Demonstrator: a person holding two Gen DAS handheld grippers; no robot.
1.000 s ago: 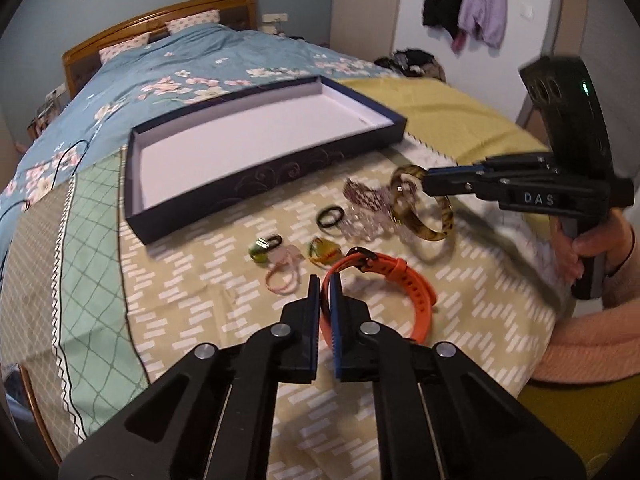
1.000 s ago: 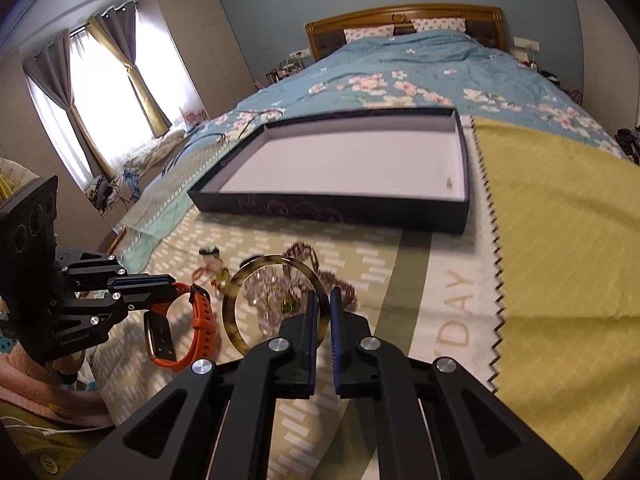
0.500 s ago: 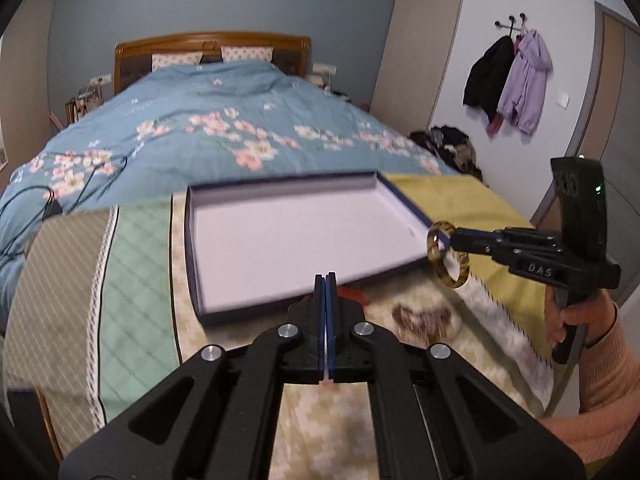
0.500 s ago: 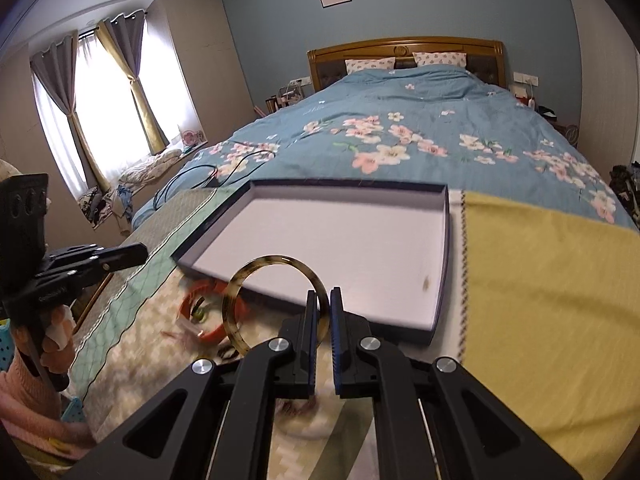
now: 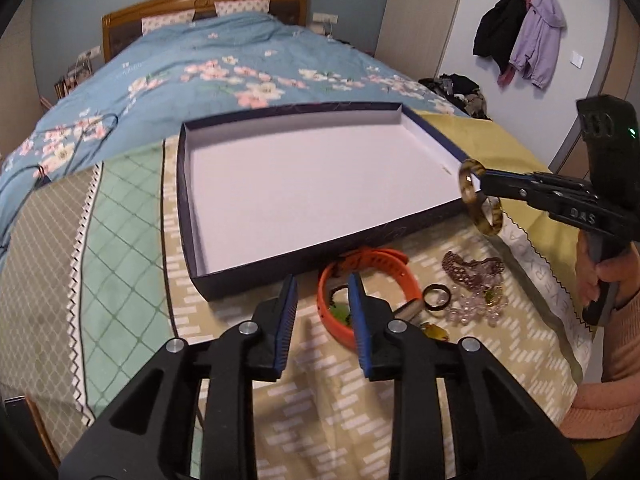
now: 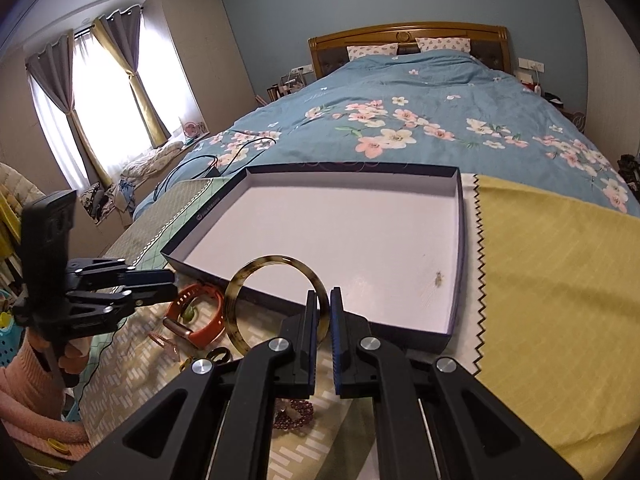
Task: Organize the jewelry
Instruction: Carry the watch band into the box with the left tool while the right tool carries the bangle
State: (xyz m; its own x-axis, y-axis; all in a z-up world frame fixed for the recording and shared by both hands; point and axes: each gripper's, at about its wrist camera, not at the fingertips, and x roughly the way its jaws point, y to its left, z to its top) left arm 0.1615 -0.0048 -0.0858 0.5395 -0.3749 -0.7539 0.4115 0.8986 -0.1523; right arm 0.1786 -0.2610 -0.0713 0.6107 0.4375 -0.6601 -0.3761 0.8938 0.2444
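now right hand-held gripper (image 6: 324,304) pinches tortoiseshell bangle (image 6: 276,304) above tray (image 6: 460,240).

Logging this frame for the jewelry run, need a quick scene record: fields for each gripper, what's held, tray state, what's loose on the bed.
left gripper: jaws have just been opening, nothing pinched, above the orange watch band
right gripper: shut on the tortoiseshell bangle, held in the air at the tray's near edge
tray: dark walls, white floor, no jewelry inside
loose on the bedspread: orange watch band, black ring, beaded bracelets
surface: patterned cloth over the bed
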